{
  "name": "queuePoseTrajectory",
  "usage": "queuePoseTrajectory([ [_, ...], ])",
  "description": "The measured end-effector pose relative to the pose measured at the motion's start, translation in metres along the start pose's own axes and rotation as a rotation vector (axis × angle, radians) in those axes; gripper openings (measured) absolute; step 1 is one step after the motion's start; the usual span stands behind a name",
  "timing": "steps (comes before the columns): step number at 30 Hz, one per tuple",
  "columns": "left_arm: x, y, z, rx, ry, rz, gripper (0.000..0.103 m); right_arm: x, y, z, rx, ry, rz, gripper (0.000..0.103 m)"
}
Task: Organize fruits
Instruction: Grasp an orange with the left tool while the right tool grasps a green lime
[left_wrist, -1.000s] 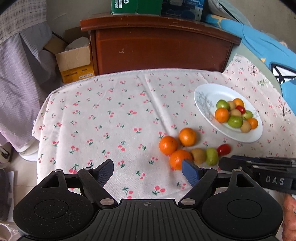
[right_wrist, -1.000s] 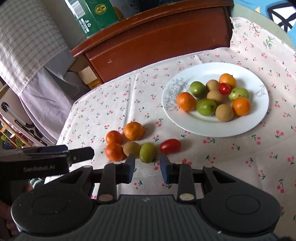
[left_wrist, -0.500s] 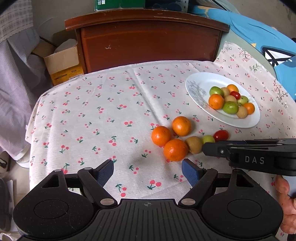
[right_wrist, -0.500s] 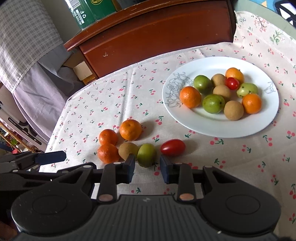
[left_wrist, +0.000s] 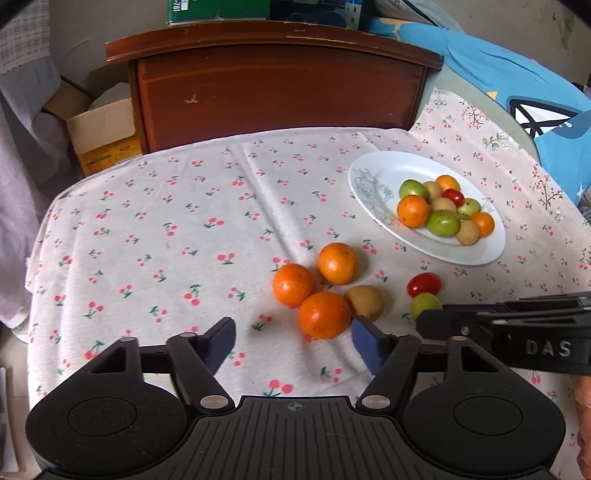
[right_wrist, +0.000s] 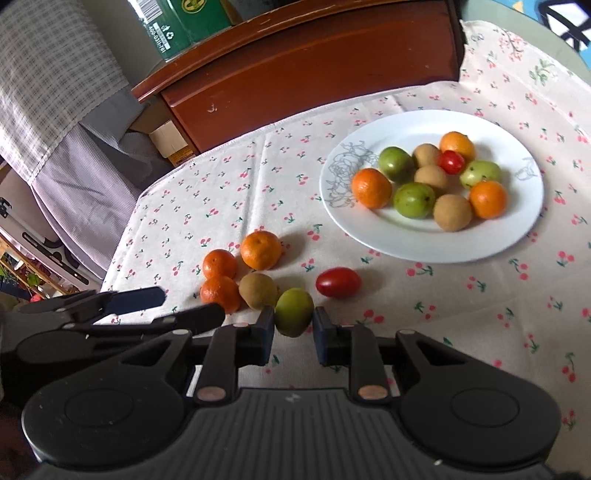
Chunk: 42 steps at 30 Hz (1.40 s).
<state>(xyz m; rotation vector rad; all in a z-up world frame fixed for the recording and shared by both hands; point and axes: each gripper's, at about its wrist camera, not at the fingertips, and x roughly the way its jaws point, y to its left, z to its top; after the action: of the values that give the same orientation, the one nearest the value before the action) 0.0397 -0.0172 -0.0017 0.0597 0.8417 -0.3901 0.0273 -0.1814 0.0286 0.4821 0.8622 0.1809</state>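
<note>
A white plate (left_wrist: 373, 173) (right_wrist: 417, 125) holds several oranges, green fruits, kiwis and a cherry tomato. Loose on the cloth lie three oranges (left_wrist: 324, 315) (right_wrist: 260, 250), a kiwi (left_wrist: 365, 302) (right_wrist: 258, 290), a green fruit (left_wrist: 424, 305) (right_wrist: 294, 312) and a red tomato (left_wrist: 424, 284) (right_wrist: 338, 282). My right gripper (right_wrist: 293, 332) is open with its jaws on either side of the green fruit, small gaps showing. My left gripper (left_wrist: 293, 341) is open and empty, just in front of the nearest orange.
A dark wooden cabinet (left_wrist: 277, 85) stands behind the table. A cardboard box (left_wrist: 99, 136) sits on the floor at the left. A blue cushion (left_wrist: 517, 92) lies at the back right. The table's left edge (left_wrist: 37, 266) drops off.
My right gripper has moved forward so the green fruit now sits between its jaws. My left gripper has moved forward toward the three oranges.
</note>
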Motion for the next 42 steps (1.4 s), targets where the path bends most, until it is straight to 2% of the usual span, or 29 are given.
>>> queuePoseTrajectory([
  [2,0.003,-0.002,0.0,-0.001,0.001,-0.017,0.059,-0.005,-0.003,-0.001,0.005,-0.002,-0.001,0.023],
  [12,0.016,-0.008,0.001,0.005,-0.015,-0.02,0.057,-0.01,-0.011,-0.003,0.029,0.002,-0.008,0.023],
  [16,0.017,-0.009,0.002,0.017,-0.019,-0.04,0.036,-0.008,-0.013,-0.004,0.038,0.014,-0.009,0.023],
  [19,0.017,-0.01,0.001,0.021,-0.021,-0.048,0.03,-0.006,-0.015,-0.005,0.048,0.02,-0.01,0.023],
  [42,0.004,-0.012,-0.001,0.016,-0.029,-0.035,0.03,-0.006,-0.013,-0.006,0.026,0.019,-0.002,0.021],
])
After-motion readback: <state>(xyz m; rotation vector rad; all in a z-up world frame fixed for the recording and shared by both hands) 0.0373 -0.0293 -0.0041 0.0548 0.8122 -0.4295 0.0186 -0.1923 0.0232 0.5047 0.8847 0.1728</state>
